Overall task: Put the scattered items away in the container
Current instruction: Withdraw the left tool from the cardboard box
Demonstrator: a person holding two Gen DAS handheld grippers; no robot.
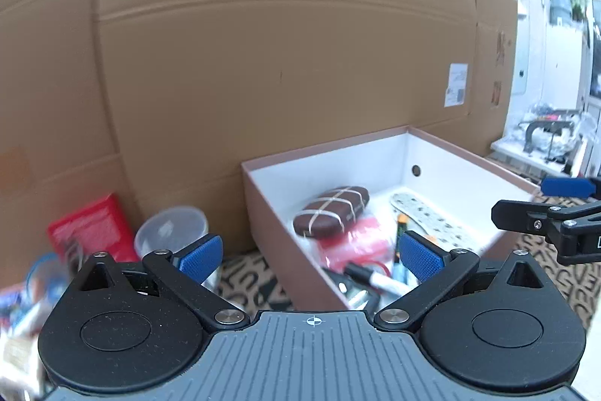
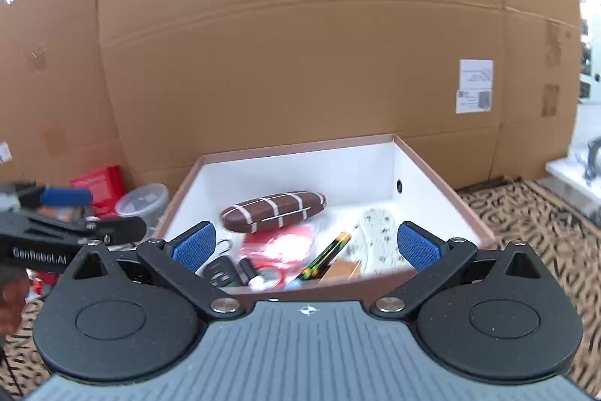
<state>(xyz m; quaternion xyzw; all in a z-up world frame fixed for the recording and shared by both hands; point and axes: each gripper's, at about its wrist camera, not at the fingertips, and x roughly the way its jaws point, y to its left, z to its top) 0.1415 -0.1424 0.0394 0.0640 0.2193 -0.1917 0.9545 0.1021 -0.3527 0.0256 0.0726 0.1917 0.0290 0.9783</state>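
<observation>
Nearest: left gripper [image 1: 311, 260] and right gripper [image 2: 307, 247], both spread wide, nothing between the blue pads. Beyond, on the patterned bench [image 2: 533, 224]: open box [image 2: 443, 186] holding brown case [image 2: 274, 211], red packet [image 2: 280, 245], pencils [image 2: 326, 256], key fob [image 2: 219, 269]. Left of box: clear tub [image 1: 171, 232], red pouch [image 1: 92, 230]. Farthest: cardboard wall [image 2: 293, 62].

Open white-lined box [image 2: 420, 168] on patterned mat, brown case [image 2: 272, 211] inside
</observation>
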